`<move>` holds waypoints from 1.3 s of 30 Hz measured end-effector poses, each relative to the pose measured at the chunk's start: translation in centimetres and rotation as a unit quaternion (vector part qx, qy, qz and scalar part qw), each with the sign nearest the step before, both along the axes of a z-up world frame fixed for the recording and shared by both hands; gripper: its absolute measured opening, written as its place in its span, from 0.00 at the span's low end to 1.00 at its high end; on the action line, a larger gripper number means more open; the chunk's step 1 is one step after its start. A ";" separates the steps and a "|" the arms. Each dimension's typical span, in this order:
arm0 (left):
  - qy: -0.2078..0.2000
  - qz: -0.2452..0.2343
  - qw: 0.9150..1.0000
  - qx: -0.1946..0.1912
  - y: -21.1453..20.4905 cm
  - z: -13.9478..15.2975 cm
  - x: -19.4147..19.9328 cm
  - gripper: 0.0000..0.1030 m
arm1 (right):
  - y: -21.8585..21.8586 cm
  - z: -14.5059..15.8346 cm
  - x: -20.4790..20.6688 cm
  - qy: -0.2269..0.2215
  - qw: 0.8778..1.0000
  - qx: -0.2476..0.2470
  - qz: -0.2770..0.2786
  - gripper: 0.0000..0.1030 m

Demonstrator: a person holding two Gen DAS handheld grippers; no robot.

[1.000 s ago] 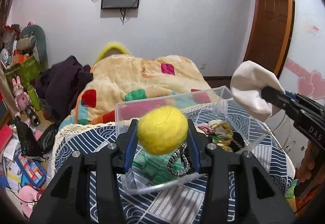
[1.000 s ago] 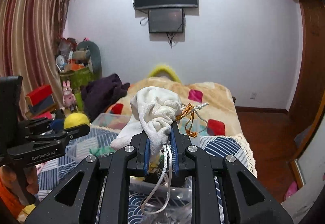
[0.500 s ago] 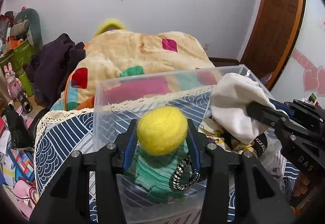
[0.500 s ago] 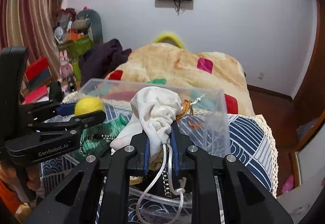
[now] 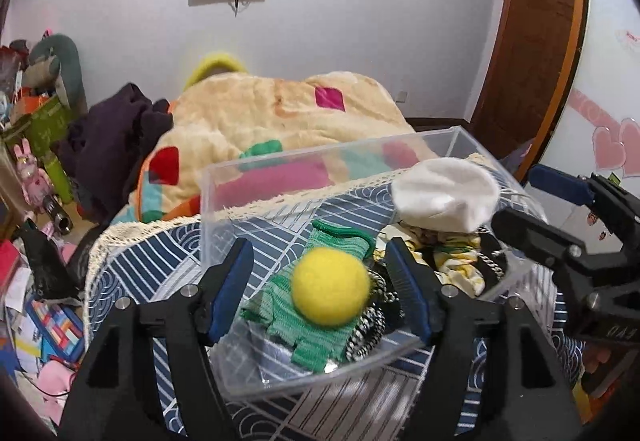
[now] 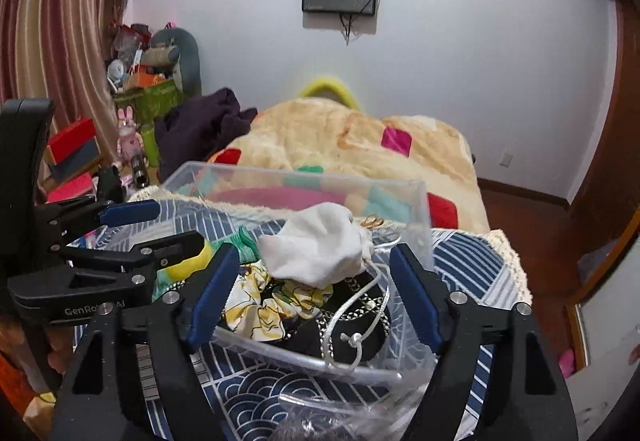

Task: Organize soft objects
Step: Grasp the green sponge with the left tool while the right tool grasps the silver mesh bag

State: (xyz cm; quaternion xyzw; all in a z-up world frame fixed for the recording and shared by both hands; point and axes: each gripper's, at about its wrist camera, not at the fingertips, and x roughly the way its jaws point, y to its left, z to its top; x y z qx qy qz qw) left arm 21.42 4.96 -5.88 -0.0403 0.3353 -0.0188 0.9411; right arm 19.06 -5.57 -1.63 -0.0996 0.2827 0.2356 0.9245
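A clear plastic bin [image 5: 224, 181] sits on the blue patterned bedspread. My left gripper [image 5: 320, 293] is open above it, and the yellow felt ball [image 5: 330, 291] sits loose between its fingers over a green knit piece [image 5: 316, 321]. My right gripper [image 6: 312, 301] is open over the bin [image 6: 420, 201]. The white drawstring pouch [image 6: 316, 251] lies free on the pile of yellow-and-white cloth [image 6: 264, 305] and black beaded items. The pouch also shows in the left wrist view [image 5: 444, 197], and the ball peeks out in the right wrist view [image 6: 180, 269].
A cream blanket with coloured patches [image 5: 280, 121] and a dark purple garment [image 5: 108, 145] lie beyond the bin. Toys and boxes crowd the floor at the left [image 5: 36, 169]. A wooden door [image 5: 532, 41] stands at the right. A crumpled clear bag [image 6: 320, 413] lies near the bin's front.
Both grippers have opened over the bin. The yellow ball has left the left fingers and dropped lower. The white pouch has left the right fingers and settled on the pile.
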 end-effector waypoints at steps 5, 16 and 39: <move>-0.034 0.004 0.999 0.006 0.0 2.1 -2.7 0.87 | -1.3 1.8 -1.9 -0.028 0.999 0.016 -0.004 0.80; -0.036 -0.003 0.999 0.027 -0.4 1.8 -8.6 0.99 | -4.9 0.7 -5.9 -0.048 0.999 0.015 -0.018 1.00; 0.082 -0.018 0.996 -0.033 -2.7 -8.8 -13.9 0.89 | -5.8 -8.4 -7.1 0.116 0.993 0.017 -0.003 0.43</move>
